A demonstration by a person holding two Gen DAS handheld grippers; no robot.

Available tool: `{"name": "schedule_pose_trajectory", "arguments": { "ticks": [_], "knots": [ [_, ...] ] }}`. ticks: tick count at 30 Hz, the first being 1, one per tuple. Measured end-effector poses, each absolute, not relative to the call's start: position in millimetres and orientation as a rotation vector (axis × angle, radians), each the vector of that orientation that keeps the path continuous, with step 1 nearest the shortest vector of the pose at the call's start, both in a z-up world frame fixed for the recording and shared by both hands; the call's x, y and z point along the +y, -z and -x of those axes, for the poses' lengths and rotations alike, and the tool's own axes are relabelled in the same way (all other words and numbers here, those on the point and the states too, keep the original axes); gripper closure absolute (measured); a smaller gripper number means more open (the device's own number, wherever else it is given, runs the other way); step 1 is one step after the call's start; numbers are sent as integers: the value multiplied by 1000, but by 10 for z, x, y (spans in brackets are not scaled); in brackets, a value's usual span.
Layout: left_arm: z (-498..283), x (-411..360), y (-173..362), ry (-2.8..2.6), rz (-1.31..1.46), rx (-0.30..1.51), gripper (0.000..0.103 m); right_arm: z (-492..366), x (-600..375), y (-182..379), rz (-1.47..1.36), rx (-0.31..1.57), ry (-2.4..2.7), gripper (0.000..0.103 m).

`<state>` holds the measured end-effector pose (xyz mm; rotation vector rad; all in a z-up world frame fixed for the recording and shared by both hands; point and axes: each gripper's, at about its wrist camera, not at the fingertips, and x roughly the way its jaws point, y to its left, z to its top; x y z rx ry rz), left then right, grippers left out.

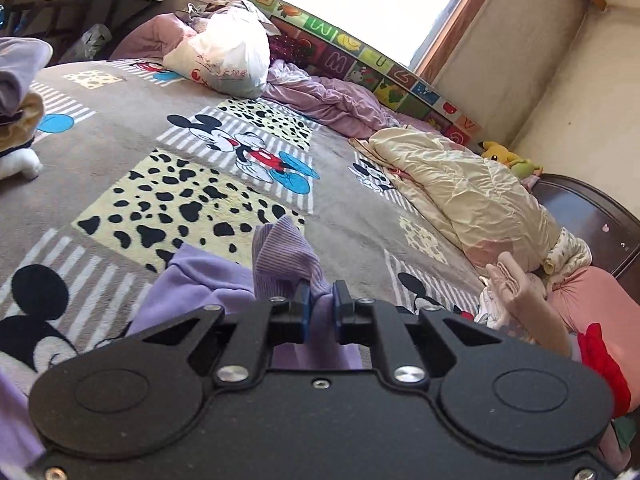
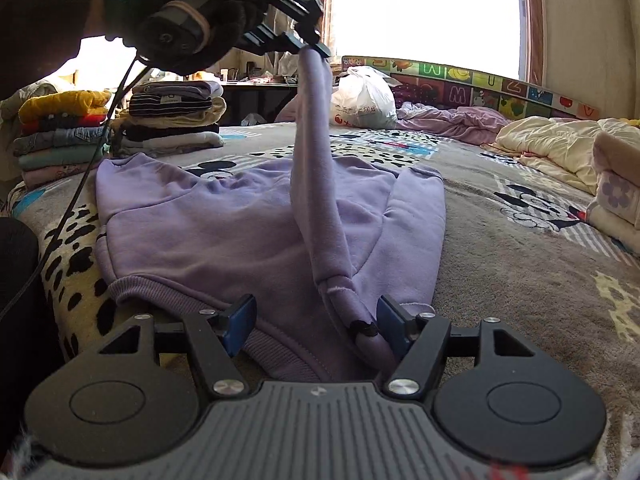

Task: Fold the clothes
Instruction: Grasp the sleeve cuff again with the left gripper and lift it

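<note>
A lilac sweatshirt lies flat on the Mickey Mouse blanket. My left gripper is shut on the ribbed cuff of its sleeve and holds it high; in the right wrist view the left gripper shows at the top with the sleeve hanging from it in a long arc. My right gripper is open just above the sweatshirt's hem, with the sleeve's lower end resting against its right finger.
Two stacks of folded clothes stand at the back left of the bed. A white plastic bag, a pink quilt and a cream quilt lie along the far side. A dark headboard is at the right.
</note>
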<state>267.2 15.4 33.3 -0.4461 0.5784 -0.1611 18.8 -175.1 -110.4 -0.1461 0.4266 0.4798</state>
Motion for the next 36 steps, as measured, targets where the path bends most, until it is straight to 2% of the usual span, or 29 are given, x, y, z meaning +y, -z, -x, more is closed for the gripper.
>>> {"name": "schedule_pose_trajectory", "arguments": {
  "ticks": [2,12,21,30,36],
  "knots": [
    [-2828,-18,-253,171,428,596,94,-158,-1749,1075,166,392,-468,37],
    [-3425,-669,248,207,296,701,94,-197,-1720,1125,148,455,-536,35],
    [-3604,-972,599,143,189,732,95,-223,-1734,1146,125,474,-541,32],
    [-3242,-931,154,-46,44,532,95,-245,-1768,1141,92,479,-542,31],
    [-3560,-1161,420,-52,-62,646,95,-264,-1802,1123,70,480,-538,30]
  ]
}}
